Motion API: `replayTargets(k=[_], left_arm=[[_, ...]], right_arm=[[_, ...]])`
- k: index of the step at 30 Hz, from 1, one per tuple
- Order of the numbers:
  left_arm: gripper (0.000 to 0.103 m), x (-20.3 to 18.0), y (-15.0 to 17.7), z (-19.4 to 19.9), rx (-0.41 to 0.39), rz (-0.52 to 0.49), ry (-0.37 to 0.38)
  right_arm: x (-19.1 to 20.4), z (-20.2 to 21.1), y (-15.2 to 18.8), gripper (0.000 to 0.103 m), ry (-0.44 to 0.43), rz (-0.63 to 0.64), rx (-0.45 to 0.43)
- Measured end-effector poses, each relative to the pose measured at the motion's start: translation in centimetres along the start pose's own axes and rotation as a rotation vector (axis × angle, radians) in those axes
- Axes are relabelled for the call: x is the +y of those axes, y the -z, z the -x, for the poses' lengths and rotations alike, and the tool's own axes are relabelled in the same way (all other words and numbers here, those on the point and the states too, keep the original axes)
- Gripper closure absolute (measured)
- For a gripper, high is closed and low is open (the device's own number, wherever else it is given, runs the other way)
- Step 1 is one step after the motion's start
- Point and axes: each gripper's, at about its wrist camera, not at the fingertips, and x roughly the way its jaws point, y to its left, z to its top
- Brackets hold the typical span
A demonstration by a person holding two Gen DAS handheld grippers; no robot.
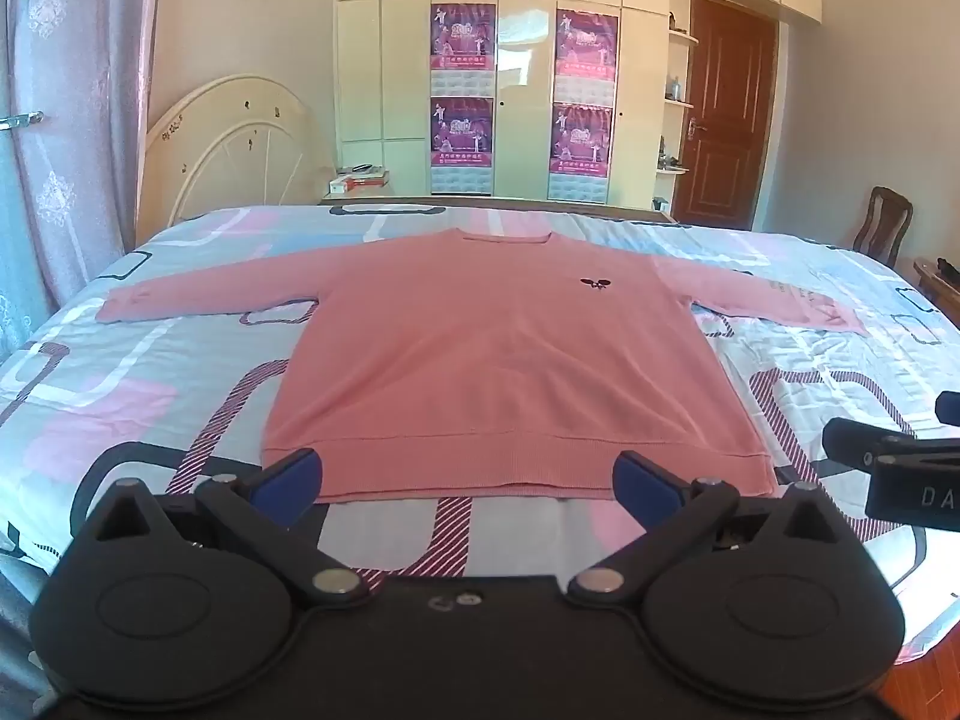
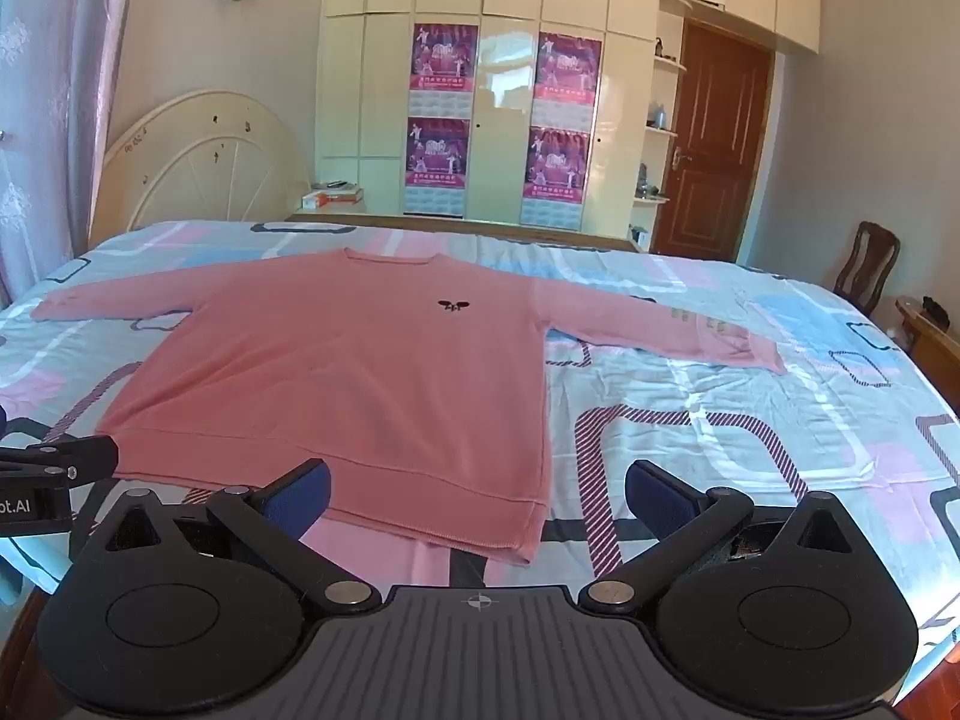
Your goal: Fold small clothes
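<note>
Room: bedroom; a bed with a patterned sheet of pale blue, pink and white blocks with striped outlines fills the foreground and middle of both wrist views.
Left gripper: black two-finger left gripper with blue pads, nearest the lens in the left wrist view; jaws spread wide, nothing between the pads; tilted down toward the bed.
Left gripper position: just short of the sweater's near hem, roughly centred on it.
Right gripper: black two-finger right gripper with blue pads; jaws spread wide, gripping nothing; tilted down toward the bed.
Right gripper position: at the hem's right corner; left pad over the hem, right pad over bare sheet.
Cross-view: each gripper shows at the edge of the other's view, side by side, apart.
Task item: pink long-sleeved knit sweater with a small dark chest emblem.
Task item state: flat on the bed, front up, unfolded; both sleeves stretched out sideways; ribbed hem nearest the grippers, neckline farthest.
Beyond the bed, left: cream arched headboard beside a pale patterned curtain.
Beyond the bed, centre: cream glossy wardrobe carrying four purple posters.
Beyond the bed, right: dark brown panelled door; dark wooden chair near the bed's far right corner.
</note>
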Motion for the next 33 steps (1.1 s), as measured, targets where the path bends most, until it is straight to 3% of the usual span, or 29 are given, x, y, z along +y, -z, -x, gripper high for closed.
replayTargets(k=[33], left_arm=[[0.000, 0.4, -0.4, 0.4, -0.012, -0.002, 0.002]], right_arm=[[0.4, 0.4, -0.2, 0.000, 0.000, -0.001, -0.005]])
